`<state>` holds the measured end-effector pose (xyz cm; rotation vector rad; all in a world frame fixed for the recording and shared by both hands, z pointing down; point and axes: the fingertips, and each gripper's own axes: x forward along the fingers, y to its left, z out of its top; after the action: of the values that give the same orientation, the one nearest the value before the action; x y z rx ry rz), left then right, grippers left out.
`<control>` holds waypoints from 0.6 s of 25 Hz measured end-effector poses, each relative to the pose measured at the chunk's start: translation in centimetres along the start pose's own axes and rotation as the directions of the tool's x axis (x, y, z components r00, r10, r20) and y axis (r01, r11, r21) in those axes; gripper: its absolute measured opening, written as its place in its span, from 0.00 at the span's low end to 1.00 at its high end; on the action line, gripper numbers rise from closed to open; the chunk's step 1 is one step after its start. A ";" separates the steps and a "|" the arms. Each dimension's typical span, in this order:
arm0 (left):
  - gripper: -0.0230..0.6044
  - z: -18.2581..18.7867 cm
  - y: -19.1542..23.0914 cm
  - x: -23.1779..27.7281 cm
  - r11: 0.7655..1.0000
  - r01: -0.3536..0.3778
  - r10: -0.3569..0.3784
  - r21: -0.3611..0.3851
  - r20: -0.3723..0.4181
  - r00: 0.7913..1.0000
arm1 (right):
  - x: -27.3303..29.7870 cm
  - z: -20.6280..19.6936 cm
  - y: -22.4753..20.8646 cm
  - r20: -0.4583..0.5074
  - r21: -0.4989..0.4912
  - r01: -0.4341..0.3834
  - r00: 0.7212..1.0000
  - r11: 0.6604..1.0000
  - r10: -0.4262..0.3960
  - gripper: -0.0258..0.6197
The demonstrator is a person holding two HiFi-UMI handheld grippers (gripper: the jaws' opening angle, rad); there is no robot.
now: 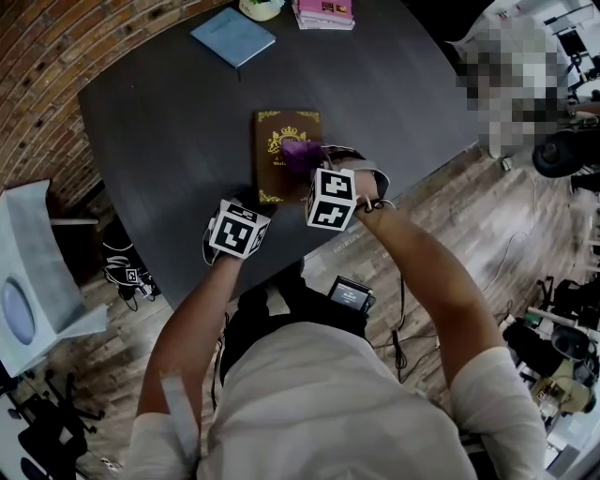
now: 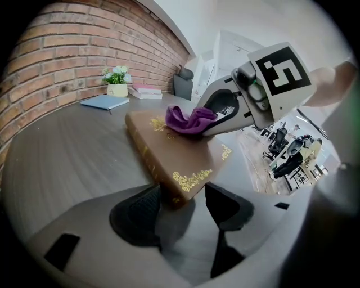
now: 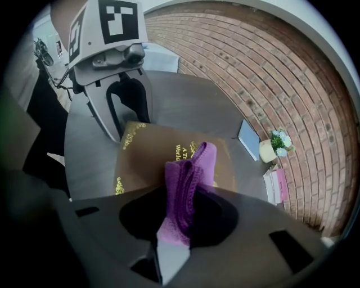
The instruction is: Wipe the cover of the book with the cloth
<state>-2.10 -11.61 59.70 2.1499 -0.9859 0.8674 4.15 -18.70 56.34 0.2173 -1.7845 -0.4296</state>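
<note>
A brown book (image 1: 281, 131) with gold ornaments lies flat on the dark table (image 1: 159, 122). My right gripper (image 1: 314, 169) is shut on a folded purple cloth (image 1: 302, 153) and holds it down on the cover. In the right gripper view the cloth (image 3: 188, 180) sticks out between the jaws over the book (image 3: 152, 152). My left gripper (image 1: 253, 210) stands at the book's near left corner. In the left gripper view that corner (image 2: 185, 180) sits between the spread jaws of the left gripper (image 2: 180, 205), and a small gap shows at the right-hand pad.
A blue notebook (image 1: 232, 36) and a pink stack of books (image 1: 323, 13) lie at the table's far end, next to a small flower pot (image 2: 117, 81). The table's near edge runs just behind my grippers. A blurred person stands at the upper right.
</note>
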 end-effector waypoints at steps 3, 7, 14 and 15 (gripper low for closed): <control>0.45 0.0 0.1 0.1 1.000 0.003 -0.003 0.003 -0.001 1.000 | -0.5 0.2 0.9 0.009 0.017 -0.013 1.000 1.000 0.013 0.20; 0.45 0.1 0.2 0.2 1.000 0.004 -0.004 -0.003 0.001 1.000 | -1.0 -0.2 2.1 0.009 0.045 -0.025 1.000 0.999 0.025 0.20; 0.42 0.0 0.6 0.6 1.000 -0.014 0.014 -0.020 0.007 1.000 | -1.8 -0.1 3.9 0.019 0.074 -0.042 0.999 0.996 0.041 0.20; 0.42 0.0 0.6 0.6 1.000 -0.012 0.012 -0.021 0.008 1.000 | -1.9 0.0 4.2 0.022 0.076 -0.046 0.999 0.996 0.044 0.20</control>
<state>-2.23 -12.18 60.29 2.1335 -1.0090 0.8513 4.95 -14.12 56.29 0.2264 -1.8240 -0.3328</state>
